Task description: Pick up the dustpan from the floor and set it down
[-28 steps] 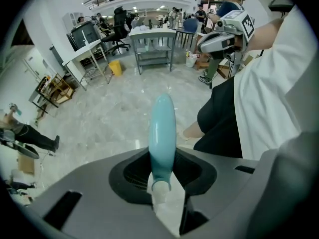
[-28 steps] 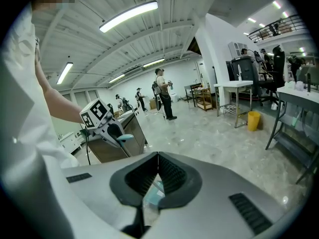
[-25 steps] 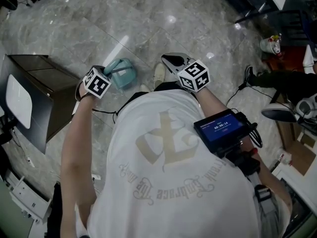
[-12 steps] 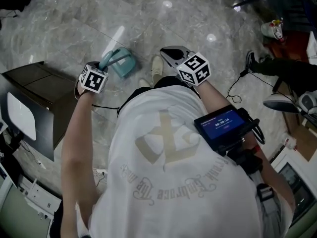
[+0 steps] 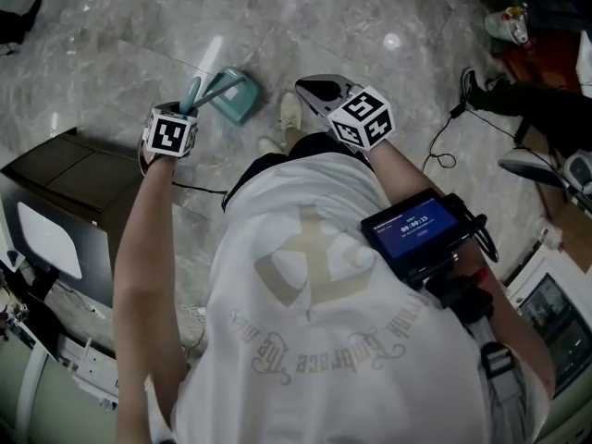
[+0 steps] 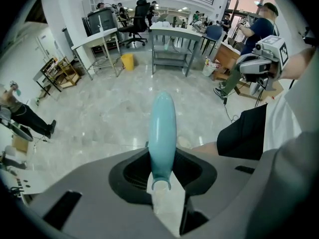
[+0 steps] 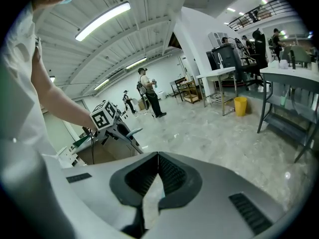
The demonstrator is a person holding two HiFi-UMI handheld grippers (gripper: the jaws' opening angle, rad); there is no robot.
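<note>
We see the left gripper (image 5: 181,118) pointing steeply down at the polished grey marble floor (image 5: 102,35), its 2 jaws clamped on the rounded end of the handle (image 6: 162,128) of the pale teal plastic dustpan (image 5: 233,100). In the left gripper view the handle runs straight out from between the pads, which press on its narrow end. From the head view the pan sits low, just ahead of the left gripper and beside a pale shoe (image 5: 291,114); we cannot tell whether its base touches the floor. The right gripper (image 5: 322,92) hangs on the other side of that shoe, apart from the dustpan, and its own view shows the 2 jaws closed together with nothing between them. A dark screen device (image 5: 413,232) is strapped near the right forearm, over the white printed T-shirt (image 5: 314,322). A dark brown box-shaped cabinet (image 5: 65,169) stands on the floor to the left of the left arm.
</note>
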